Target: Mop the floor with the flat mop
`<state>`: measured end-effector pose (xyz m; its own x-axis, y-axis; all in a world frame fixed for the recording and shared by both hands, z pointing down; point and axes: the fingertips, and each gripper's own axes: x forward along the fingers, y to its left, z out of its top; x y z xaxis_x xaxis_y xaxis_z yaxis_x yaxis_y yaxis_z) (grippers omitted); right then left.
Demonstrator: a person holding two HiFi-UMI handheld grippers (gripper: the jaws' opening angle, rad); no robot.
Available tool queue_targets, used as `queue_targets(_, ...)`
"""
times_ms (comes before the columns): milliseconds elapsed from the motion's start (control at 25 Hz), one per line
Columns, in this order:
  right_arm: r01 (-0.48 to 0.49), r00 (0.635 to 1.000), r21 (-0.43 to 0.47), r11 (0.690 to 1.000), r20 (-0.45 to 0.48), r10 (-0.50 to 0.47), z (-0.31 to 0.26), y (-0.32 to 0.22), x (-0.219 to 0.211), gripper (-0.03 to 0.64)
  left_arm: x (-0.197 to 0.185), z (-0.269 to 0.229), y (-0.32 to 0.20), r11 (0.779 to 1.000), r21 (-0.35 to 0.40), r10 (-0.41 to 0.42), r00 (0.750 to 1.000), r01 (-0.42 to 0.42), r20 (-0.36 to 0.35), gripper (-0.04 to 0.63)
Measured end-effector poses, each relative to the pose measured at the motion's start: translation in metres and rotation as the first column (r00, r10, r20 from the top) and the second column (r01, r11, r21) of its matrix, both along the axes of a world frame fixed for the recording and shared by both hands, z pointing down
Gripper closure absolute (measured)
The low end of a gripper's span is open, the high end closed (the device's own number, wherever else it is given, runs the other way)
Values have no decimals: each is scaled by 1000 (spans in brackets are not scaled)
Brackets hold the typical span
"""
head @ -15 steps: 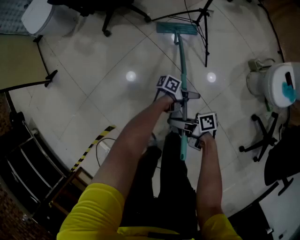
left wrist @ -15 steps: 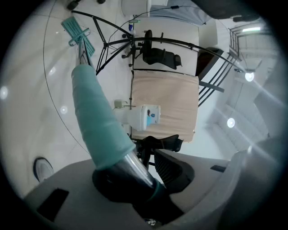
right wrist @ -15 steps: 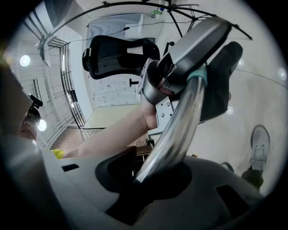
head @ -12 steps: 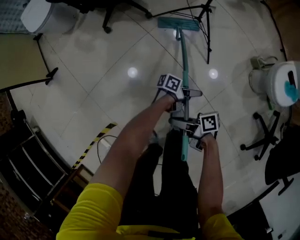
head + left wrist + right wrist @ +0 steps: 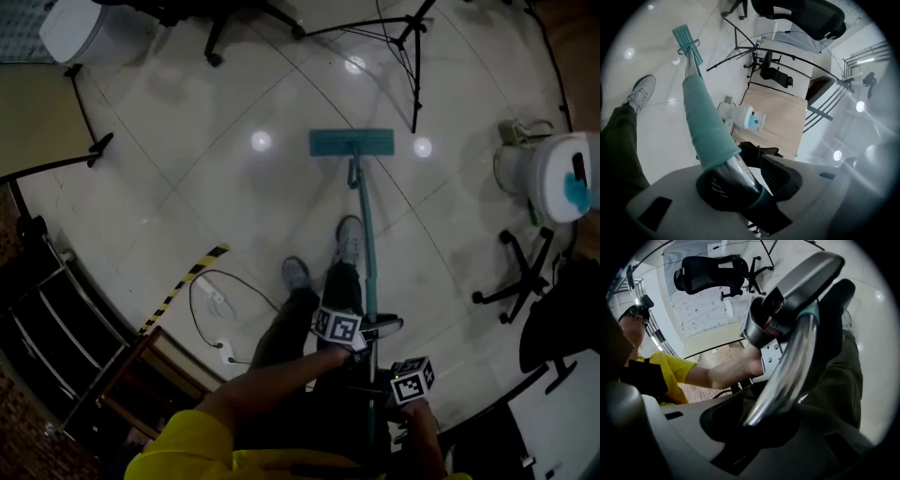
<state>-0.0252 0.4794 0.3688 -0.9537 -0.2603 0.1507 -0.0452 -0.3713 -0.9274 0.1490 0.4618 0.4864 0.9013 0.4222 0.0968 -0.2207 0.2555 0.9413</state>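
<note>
The flat mop's teal head (image 5: 352, 142) lies flat on the pale tiled floor (image 5: 187, 187), just ahead of my shoes (image 5: 349, 239). Its handle (image 5: 367, 253) runs back towards me. My left gripper (image 5: 371, 330) is shut on the handle, at the lower end of the teal sleeve (image 5: 705, 126), with the mop head (image 5: 686, 40) far along it. My right gripper (image 5: 382, 392) is shut on the chrome part of the handle (image 5: 787, 371), behind the left gripper (image 5: 797, 291) and close to my body.
A black tripod stand (image 5: 412, 56) rises just beyond the mop head. A white round appliance (image 5: 553, 173) and a chair base (image 5: 516, 281) stand at the right. A cable (image 5: 211, 300) and striped tape (image 5: 187, 286) lie at the left, beside dark shelving (image 5: 56, 328).
The mop head has slid back across the floor towards my feet. Both grippers have drawn in close to my body, still holding the handle.
</note>
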Motion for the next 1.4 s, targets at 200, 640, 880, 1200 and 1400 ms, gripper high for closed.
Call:
queue_targets(200,-10,1000,110,994,16,8,32,-87,33,491,37,33,-86,997,64,43,999,-42,-15,442)
queue_targets(640,-178,983,169,969,-12,183,100,-251,115,503,124,80,-269,983,183,-15,994,35,-108,434)
queue_targets(880,31,999,91,995,15,-32,22,-97,44,500,35,20,-128,984,61,-162,986,165,-45,434)
queue_targets(1200,214,977,70,974,-5,-215,25,-71,30,503,10,10,-139,924,124,-356,932,362,-72,442)
queue_targets(1400,208,978,192,959,-61,-199,94,-218,63,506,40,82,-286,913,163,-368,927,375,-71,437)
